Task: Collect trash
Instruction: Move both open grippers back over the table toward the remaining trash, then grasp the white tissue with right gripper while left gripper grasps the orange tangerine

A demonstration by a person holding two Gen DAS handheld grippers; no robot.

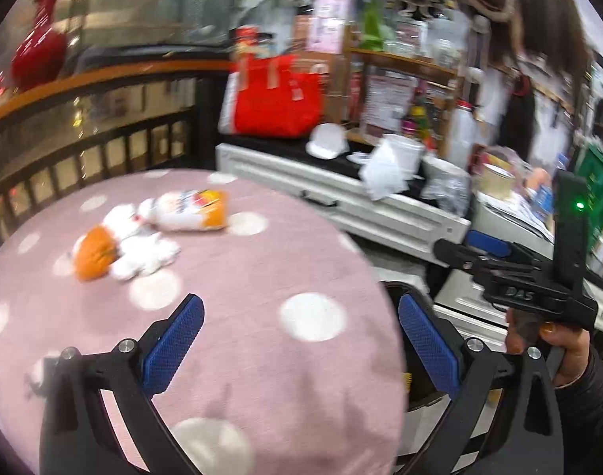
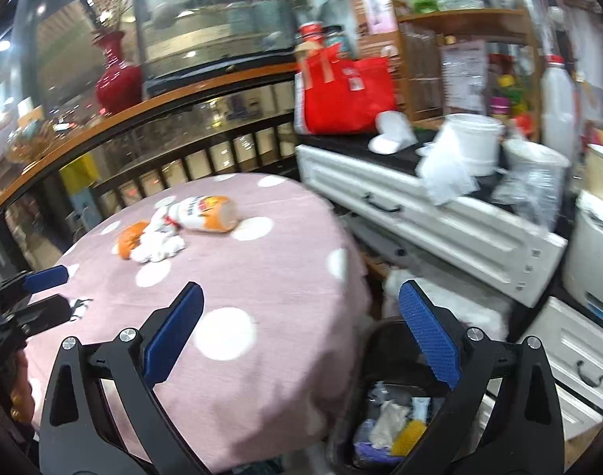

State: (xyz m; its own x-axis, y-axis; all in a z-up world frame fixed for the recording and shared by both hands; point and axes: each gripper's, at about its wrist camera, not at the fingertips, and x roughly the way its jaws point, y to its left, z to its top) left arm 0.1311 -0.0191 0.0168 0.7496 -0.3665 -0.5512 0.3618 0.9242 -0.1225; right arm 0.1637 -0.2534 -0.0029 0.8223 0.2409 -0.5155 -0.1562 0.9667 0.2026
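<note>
On the pink polka-dot table lie an orange peel piece, crumpled white tissue and a tipped white-and-orange bottle. My left gripper hovers over the table's near side, open and empty, well short of the trash. In the right wrist view the same peel, tissue and bottle lie far ahead. My right gripper is open and empty at the table's right edge, above a black bin with trash inside. Each gripper also shows in the other's view: right gripper, left gripper.
A white drawer cabinet crowded with a red bag, white tubs and plastic wrap stands right of the table. A dark railing with a wooden ledge and a red vase runs behind. A hand holds the right gripper.
</note>
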